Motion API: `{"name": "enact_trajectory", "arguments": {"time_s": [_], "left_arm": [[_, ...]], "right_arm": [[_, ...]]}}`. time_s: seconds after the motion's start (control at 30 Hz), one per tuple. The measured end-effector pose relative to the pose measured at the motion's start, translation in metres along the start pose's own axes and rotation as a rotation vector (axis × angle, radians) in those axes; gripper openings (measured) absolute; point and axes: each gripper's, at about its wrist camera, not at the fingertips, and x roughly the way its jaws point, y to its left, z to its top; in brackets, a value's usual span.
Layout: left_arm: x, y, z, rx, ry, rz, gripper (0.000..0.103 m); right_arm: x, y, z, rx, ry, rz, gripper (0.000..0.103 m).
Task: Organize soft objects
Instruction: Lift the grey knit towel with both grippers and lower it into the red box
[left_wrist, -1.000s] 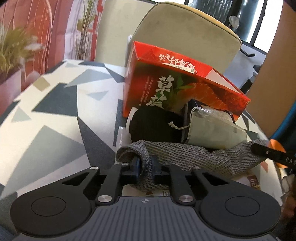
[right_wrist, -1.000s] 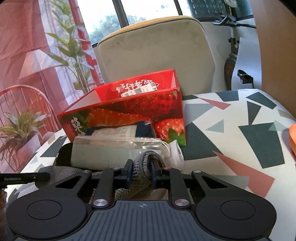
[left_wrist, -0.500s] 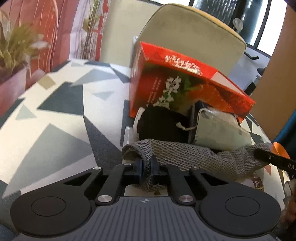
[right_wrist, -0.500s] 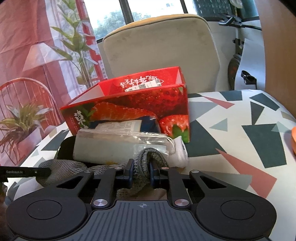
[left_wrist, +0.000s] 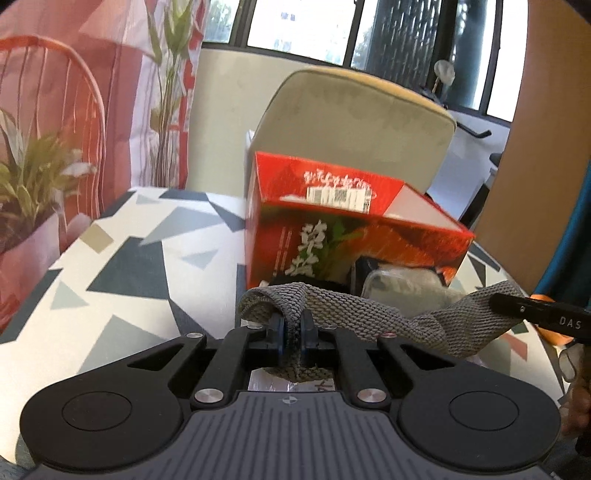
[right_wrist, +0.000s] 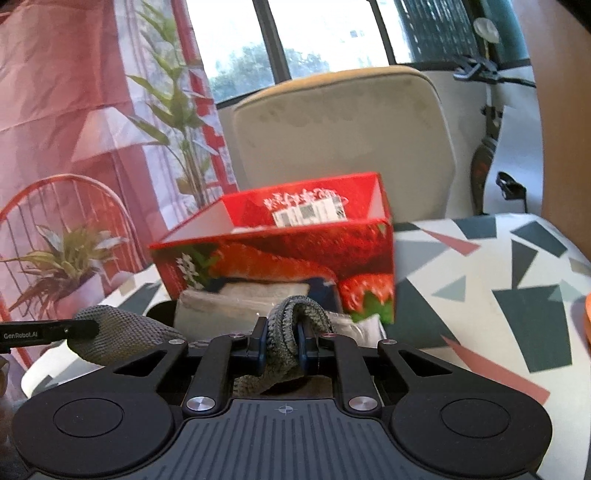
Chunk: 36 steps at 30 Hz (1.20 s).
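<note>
L gripper (left_wrist: 291, 330) clamped tight on one end of grey knit cloth (left_wrist: 354, 314); R gripper (right_wrist: 281, 341) clamped on the other end, fabric bunched thick betw. its pads. Cloth spans betw. the two tools, sagging a bit mid-span, held off the patterned table (left_wrist: 122, 266). Just behind it: red strawberry box (right_wrist: 280, 254), top open, w/ a clear-wrapped soft pack (right_wrist: 236, 299) lying at its front face. Cloth not touching the box as far as I can tell; looks near it.

Step in hand, my read: cloth lifted by both ends, prob. to fold or carry over into box.

To do it well:
- keep both grips firm; knit is stretchy, slips if either eases
- hold ends level so the sag stays centred, no twist
- clear box rim before lowering, else the drooping middle snags the front wall
- bring ends together first if folding; let the loop hang free, not dragging on the wrapped pack
- let go only once weight rests inside.
</note>
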Motion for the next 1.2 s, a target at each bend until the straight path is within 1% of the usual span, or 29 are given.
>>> {"name": "enact_trajectory", "arguments": {"time_s": [0.2,0.3,0.43,0.57,0.7,0.77,0.87,0.93,1.0,1.07,1.13,1.2], "left_arm": [[-0.01,-0.004,0.01,0.025,-0.062,0.006,0.009],[-0.011,-0.006,0.017,0.039,-0.079,0.007,0.009],[-0.013,-0.007,0.033,0.06,-0.11,0.005,0.009],[-0.014,-0.009,0.057,0.074,-0.155,-0.002,0.009],[-0.007,-0.017,0.084,0.129,-0.201,0.009,0.009],[0.0,-0.021,0.101,0.145,-0.223,0.015,0.009],[0.017,-0.03,0.125,0.168,-0.234,0.028,0.009],[0.034,-0.036,0.139,0.183,-0.218,0.034,0.009],[0.054,-0.041,0.148,0.184,-0.186,0.043,0.009],[0.078,-0.045,0.152,0.169,-0.109,0.036,0.009],[0.1,-0.049,0.152,0.168,-0.045,0.037,0.009],[0.121,-0.054,0.147,0.189,0.005,0.046,0.009]], "right_arm": [[-0.005,0.002,0.01,-0.006,-0.033,0.011,0.014],[-0.007,0.003,0.016,-0.014,-0.051,0.012,0.014],[-0.008,0.003,0.029,-0.026,-0.075,0.019,0.014],[-0.005,0.003,0.049,-0.041,-0.102,0.025,0.014],[0.001,0.002,0.078,-0.066,-0.145,0.028,0.014],[0.008,0.001,0.091,-0.073,-0.161,0.025,0.014],[0.024,-0.001,0.115,-0.08,-0.176,0.007,0.014],[0.037,-0.003,0.13,-0.087,-0.18,-0.014,0.014],[0.052,-0.006,0.143,-0.1,-0.175,-0.036,0.014],[0.069,-0.007,0.154,-0.123,-0.156,-0.061,0.014],[0.086,-0.01,0.159,-0.132,-0.119,-0.074,0.014],[0.104,-0.017,0.161,-0.089,-0.071,-0.071,0.014]]}}
